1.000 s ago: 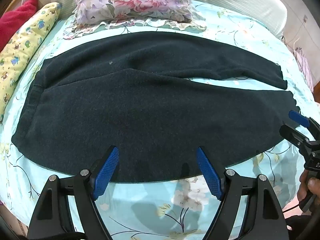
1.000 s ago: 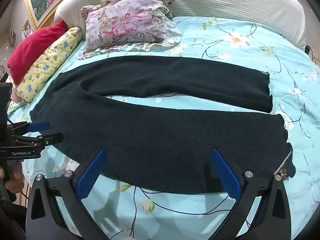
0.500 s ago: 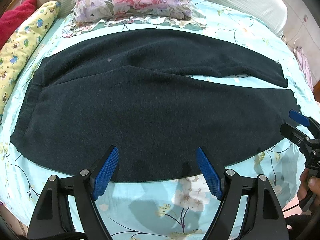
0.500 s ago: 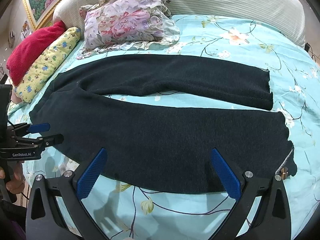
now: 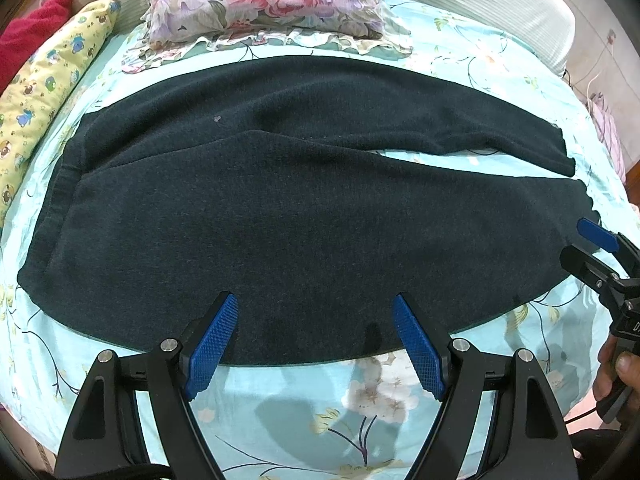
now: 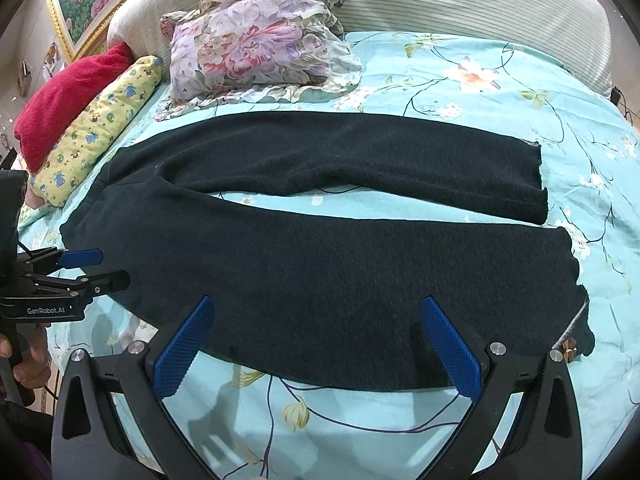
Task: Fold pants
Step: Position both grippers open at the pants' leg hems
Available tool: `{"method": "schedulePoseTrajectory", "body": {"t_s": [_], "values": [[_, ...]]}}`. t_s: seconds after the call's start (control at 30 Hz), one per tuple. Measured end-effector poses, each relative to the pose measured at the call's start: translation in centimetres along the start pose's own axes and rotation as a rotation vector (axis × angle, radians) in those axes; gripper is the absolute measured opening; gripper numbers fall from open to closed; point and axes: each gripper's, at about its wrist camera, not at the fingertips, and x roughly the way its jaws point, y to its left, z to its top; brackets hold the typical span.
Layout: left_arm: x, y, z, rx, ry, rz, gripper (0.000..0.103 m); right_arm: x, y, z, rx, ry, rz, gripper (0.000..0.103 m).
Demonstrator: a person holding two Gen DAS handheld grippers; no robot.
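Both tongs, left (image 5: 314, 344) and right (image 6: 316, 354), have neared the flat pants (image 5: 304, 216), jaws spread.

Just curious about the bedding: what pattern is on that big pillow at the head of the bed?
The pillow has a pink-and-lilac floral print; clearest in the right wrist view.

Left tongs (image 5: 314, 346) spread wide, right tongs (image 6: 318, 350) spread wide, both empty, hand-held

Pants (image 6: 320, 272): dark navy, plain. Sheet (image 6: 500, 92): aqua, floral print. Pillow (image 6: 260, 48): lilac-pink floral. Bolster (image 6: 100, 128) yellow (cartoon print). Cushion (image 6: 68, 96) red.
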Motion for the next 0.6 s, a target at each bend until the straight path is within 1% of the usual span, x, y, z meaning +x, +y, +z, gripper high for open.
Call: {"method": "schedulePoseTrajectory", "body": {"t_s": [0.1, 0.13, 0.2, 0.37, 0.53, 0.6], "values": [[0.0, 0.0, 0.1, 0.001, 0.001, -0.002, 0.080, -0.1, 0.0, 0.1, -0.003, -0.021, -0.001, 0.103], [0.0, -0.1, 0.2, 0.001, 0.001, -0.002, 0.080, -0.2, 0.1, 0.0, -0.009, -0.042, -0.008, 0.103], [0.0, -0.1, 0.2, 0.001, 0.001, -0.003, 0.080, -0.3, 0.1, 0.1, -0.010, -0.050, -0.008, 0.103], [0.1, -0.1, 0.5, 0.000, 0.001, -0.006, 0.080, -0.3, -0.1, 0.3, 0.026, 0.037, 0.003, 0.103], [0.2, 0.0, 1.1, -0.006, 0.011, -0.013, 0.080, -0.3, -0.4, 0.4, 0.046, 0.049, 0.017, 0.103], [0.2, 0.0, 1.3, -0.006, 0.013, -0.017, 0.080, -0.1, -0.6, 0.7, 0.046, 0.027, 0.014, 0.103]]}}
